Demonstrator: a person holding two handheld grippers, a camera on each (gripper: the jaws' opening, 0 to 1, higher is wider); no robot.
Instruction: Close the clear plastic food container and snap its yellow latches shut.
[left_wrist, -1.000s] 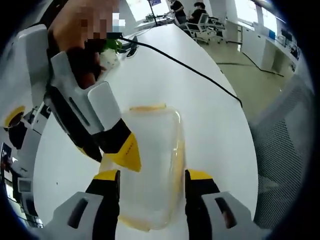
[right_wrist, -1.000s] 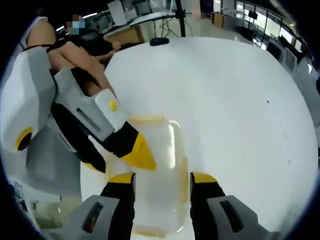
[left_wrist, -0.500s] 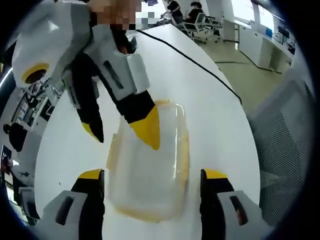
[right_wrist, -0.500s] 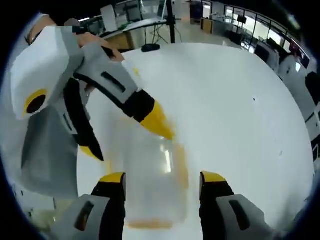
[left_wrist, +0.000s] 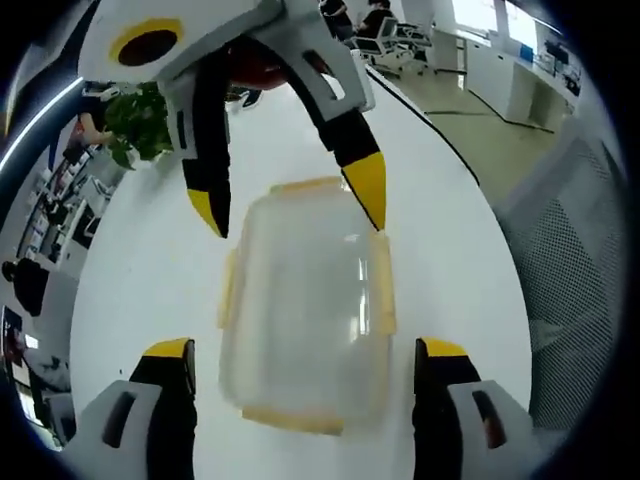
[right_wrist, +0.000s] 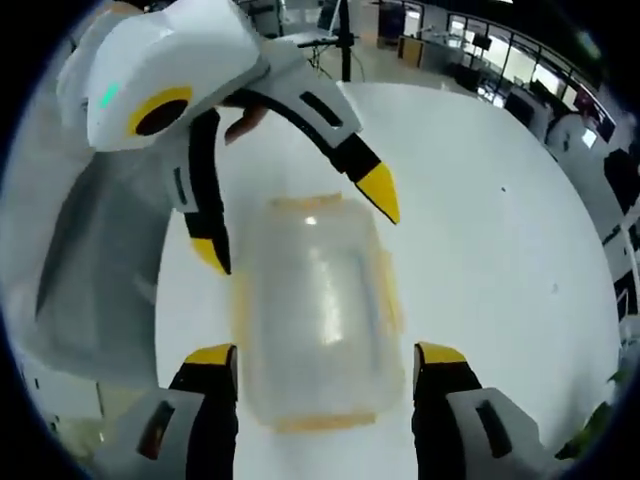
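Left gripper view: clear container, lid on, mid-frame on white tabletop; left gripper spread wide around it, right gripper parted over its far end. Risk: yellow latches, apparently unsnapped, may slip under an off-centre press. Versus earlier: both grippers opened wider, right gripper lifted off the lid.

light: bright, even, windows at far top | glare: white surface washed out | blur: container motion-smeared | distortion: strong fisheye bending at edges
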